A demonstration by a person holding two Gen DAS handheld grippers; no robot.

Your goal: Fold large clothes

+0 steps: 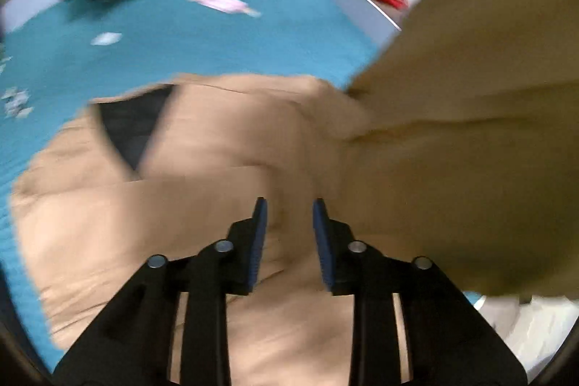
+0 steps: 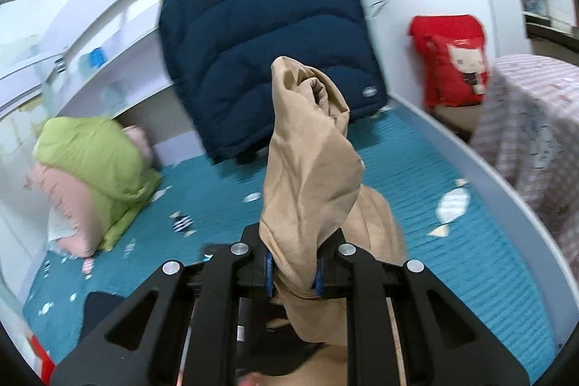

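Mid-fold: my right claw (image 2: 292, 272) grips the tan coat's sleeve (image 2: 307, 176) — left claw (image 1: 289, 234) open, empty; next, lay it across the coat (image 1: 173, 227).

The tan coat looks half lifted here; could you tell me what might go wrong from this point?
1. The right gripper pinches only a bunched sleeve end of the tan coat, which could slip free.
2. The left gripper is open above the coat's body, so lifting may drag and unsettle the fabric.
3. The raised sleeve could swing into the navy puffer jacket behind.
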